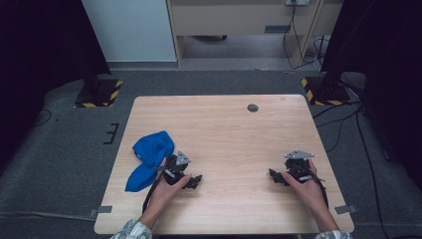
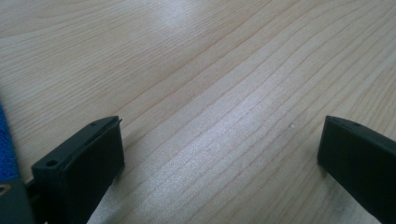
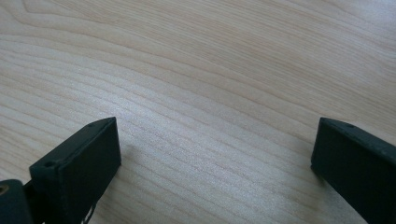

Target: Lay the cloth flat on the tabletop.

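A crumpled blue cloth (image 1: 148,158) lies near the left edge of the wooden table (image 1: 224,134). Just right of it a hand holds my left gripper (image 1: 195,181) low over the wood, jaws pointing toward the table's middle. In the left gripper view this gripper (image 2: 222,140) stands open with bare wood between its jaws, and a sliver of the blue cloth (image 2: 7,149) shows at the left border. My right gripper (image 1: 275,176) rests near the right front of the table, jaws pointing inward. In the right gripper view it (image 3: 215,140) is open over bare wood.
A small round dark grommet (image 1: 253,107) sits in the tabletop near the far edge. Black stand bases with yellow-black tape (image 1: 98,93) (image 1: 326,90) stand on the grey floor beyond the far corners. Cables (image 1: 348,124) trail on the floor at the right.
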The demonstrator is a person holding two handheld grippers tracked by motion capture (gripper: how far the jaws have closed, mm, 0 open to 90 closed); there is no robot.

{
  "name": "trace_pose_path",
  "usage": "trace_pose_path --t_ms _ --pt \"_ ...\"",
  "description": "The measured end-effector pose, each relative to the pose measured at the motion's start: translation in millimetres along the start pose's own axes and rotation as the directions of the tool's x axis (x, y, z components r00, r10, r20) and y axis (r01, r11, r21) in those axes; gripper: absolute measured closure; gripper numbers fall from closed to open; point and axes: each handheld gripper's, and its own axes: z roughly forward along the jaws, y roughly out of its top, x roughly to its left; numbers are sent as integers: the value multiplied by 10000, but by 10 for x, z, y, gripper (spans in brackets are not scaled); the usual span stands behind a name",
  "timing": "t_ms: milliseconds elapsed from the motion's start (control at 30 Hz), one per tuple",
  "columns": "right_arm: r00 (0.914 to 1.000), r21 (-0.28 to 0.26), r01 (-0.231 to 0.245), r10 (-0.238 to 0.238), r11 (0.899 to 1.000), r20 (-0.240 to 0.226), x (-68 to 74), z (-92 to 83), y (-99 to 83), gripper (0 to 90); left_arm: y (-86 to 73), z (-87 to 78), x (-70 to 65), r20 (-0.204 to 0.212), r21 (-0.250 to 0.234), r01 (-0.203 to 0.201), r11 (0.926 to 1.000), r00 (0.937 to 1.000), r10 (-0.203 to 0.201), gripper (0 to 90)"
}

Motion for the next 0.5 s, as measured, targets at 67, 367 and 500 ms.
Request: trace_pose_path --t_ms 67,367,500 --pt "10000 -2 2 -2 10000 4 0 0 0 15 0 0 0 0 -2 1 10000 10000 -1 0" --pt "10000 12 -19 19 10000 10 3 -2 -1 15 37 -75 -7 68 -292 -45 9996 10000 47 50" --pt "10000 14 -14 14 10000 1 3 -2 -1 16 97 -180 -34 190 -717 -113 9974 9997 127 50"
